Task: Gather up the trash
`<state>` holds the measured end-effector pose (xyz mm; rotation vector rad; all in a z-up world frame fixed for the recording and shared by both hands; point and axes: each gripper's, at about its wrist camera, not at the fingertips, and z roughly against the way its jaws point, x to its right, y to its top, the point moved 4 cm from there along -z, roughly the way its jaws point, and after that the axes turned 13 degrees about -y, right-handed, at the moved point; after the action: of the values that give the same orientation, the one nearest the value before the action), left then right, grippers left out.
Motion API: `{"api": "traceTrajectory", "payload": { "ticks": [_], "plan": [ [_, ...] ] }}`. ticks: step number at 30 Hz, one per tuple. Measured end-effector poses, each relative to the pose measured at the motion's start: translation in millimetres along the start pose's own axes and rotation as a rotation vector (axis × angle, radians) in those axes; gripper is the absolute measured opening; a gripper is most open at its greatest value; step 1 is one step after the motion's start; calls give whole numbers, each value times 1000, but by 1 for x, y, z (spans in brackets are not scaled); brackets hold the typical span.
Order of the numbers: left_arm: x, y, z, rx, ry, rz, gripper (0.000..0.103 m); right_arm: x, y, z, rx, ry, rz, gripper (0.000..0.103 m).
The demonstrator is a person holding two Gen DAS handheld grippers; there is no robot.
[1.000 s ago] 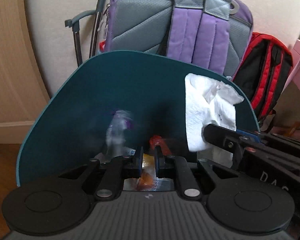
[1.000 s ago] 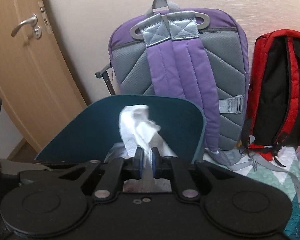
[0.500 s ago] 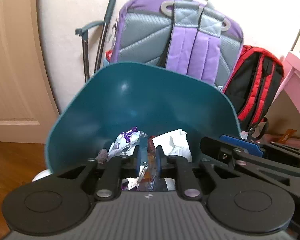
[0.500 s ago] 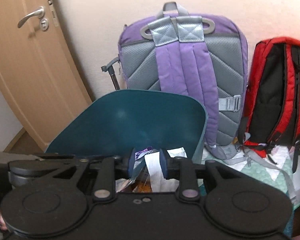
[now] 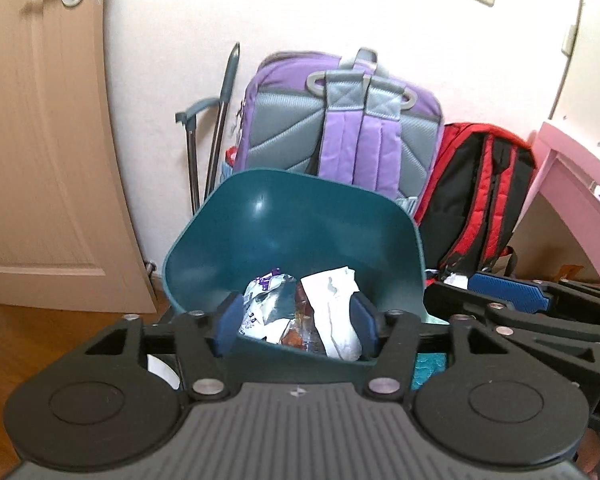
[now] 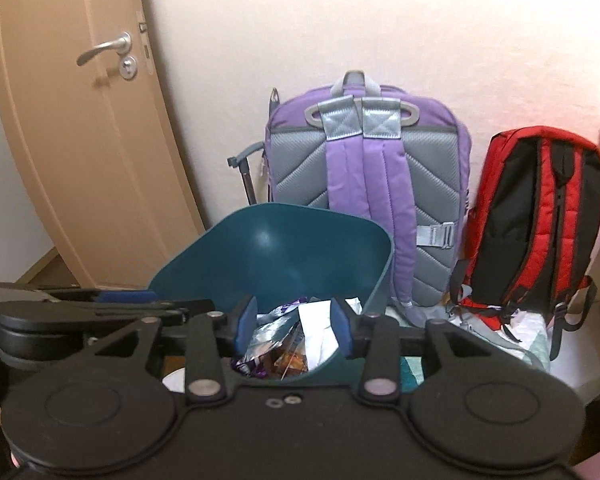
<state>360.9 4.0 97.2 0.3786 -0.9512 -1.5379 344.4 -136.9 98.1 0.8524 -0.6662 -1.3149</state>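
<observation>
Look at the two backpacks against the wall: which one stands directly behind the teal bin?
The purple and grey backpack. It rises right behind the teal bin; the red and black backpack stands off to its right.

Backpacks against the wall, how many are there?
2: a purple and grey fabric backpack directly behind the teal plastic bin, and a red and black backpack to its right. None appear hidden.

Black right gripper [image 6: 294,326] with blue pads, jaws opening with nothing gripped, above a teal plastic bin [image 6: 284,248] holding crumpled white tissue [image 6: 316,332] and foil wrappers [image 6: 266,332], purple-grey backpack [image 6: 364,184] behind its far rim
</observation>
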Motion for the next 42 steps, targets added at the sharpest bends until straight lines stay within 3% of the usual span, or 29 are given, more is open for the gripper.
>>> {"api": "traceTrajectory", "payload": {
  "ticks": [3,14,21,26,42],
  "plan": [
    [9,-5,18,22,-1,-24,61,2,-4,16,12,8,9,43],
    [43,-34,70,117,25,-113,84,11,-26,78,86,63,64,47],
    [59,-55,95,184,18,-136,87,16,-42,109,148,85,92,51],
    [64,-70,111,244,57,-147,102,19,-52,127,194,96,97,52],
    [62,-98,129,194,33,-117,102,14,-79,150,201,116,112,53]
  ]
}}
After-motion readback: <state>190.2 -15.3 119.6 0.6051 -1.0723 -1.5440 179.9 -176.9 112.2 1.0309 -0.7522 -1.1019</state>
